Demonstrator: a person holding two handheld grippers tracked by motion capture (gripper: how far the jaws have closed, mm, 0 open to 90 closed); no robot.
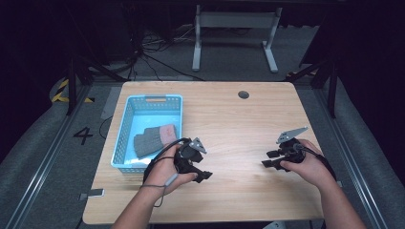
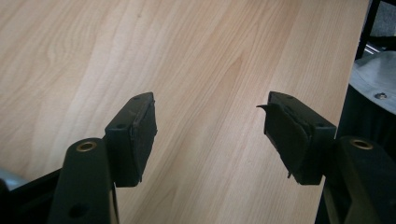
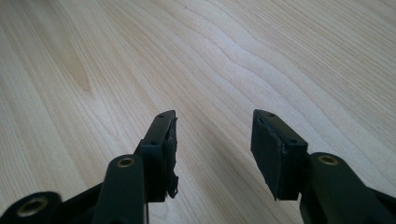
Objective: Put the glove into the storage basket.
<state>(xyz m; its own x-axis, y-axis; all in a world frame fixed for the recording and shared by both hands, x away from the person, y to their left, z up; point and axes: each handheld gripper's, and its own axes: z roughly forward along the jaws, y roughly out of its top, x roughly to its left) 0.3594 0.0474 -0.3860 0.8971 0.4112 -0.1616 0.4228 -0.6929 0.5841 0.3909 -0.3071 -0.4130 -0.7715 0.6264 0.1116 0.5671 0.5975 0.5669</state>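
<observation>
Both grippers, left (image 1: 203,175) and right (image 1: 268,159), hovered with jaws wide and empty over the bench (image 1: 229,124), the knitted glove (image 1: 154,138) lying in the blue basket (image 1: 125,125), whose wall might catch a low reach

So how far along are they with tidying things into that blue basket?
Done: a grey knitted item lies in the blue basket. In hand: nothing; the left gripper and right gripper are open over bare table. Nothing else on the table seems left.
</observation>
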